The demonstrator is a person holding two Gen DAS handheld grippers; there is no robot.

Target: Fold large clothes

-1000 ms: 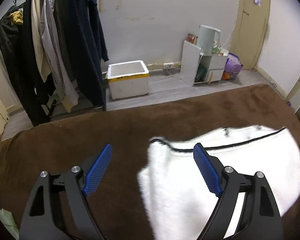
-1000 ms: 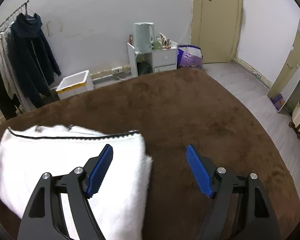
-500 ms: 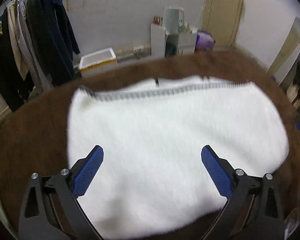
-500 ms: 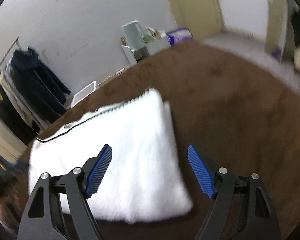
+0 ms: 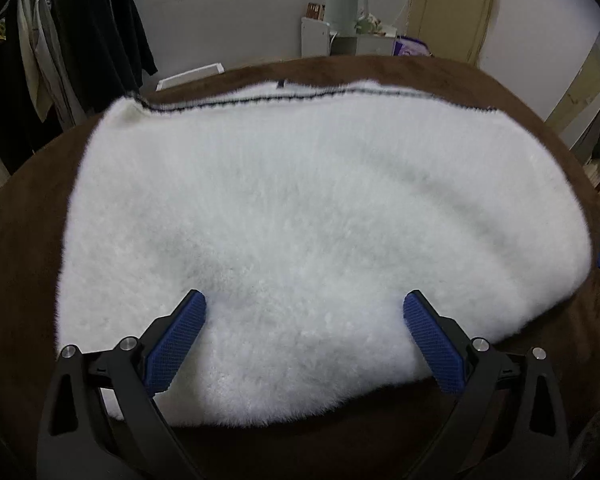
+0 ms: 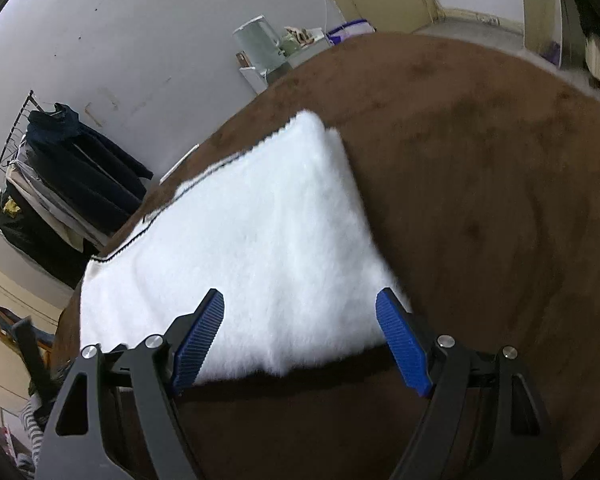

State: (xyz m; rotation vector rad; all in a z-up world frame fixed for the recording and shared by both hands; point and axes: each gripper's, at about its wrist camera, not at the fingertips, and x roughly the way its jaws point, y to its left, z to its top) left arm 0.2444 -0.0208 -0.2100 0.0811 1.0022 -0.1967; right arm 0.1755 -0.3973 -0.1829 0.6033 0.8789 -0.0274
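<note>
A white fluffy garment point(image 5: 312, 220) with a black-trimmed far edge lies folded flat on a brown plush surface point(image 5: 20, 240). My left gripper point(image 5: 304, 304) is open and empty, hovering over the garment's near edge. The garment also shows in the right wrist view point(image 6: 260, 232). My right gripper point(image 6: 300, 304) is open and empty, tilted, over the garment's near right corner.
A rack of dark hanging clothes point(image 5: 80, 32) stands at the back left. A white cabinet with a pale kettle point(image 5: 346, 4) stands by the far wall beside a door point(image 5: 456, 4). A white foam box point(image 5: 192, 76) peeks out behind the brown surface.
Both grippers have pulled back toward the garment's near edge, open and empty throughout. The left view swung from the garment's left end to its middle. The right view has tilted.
</note>
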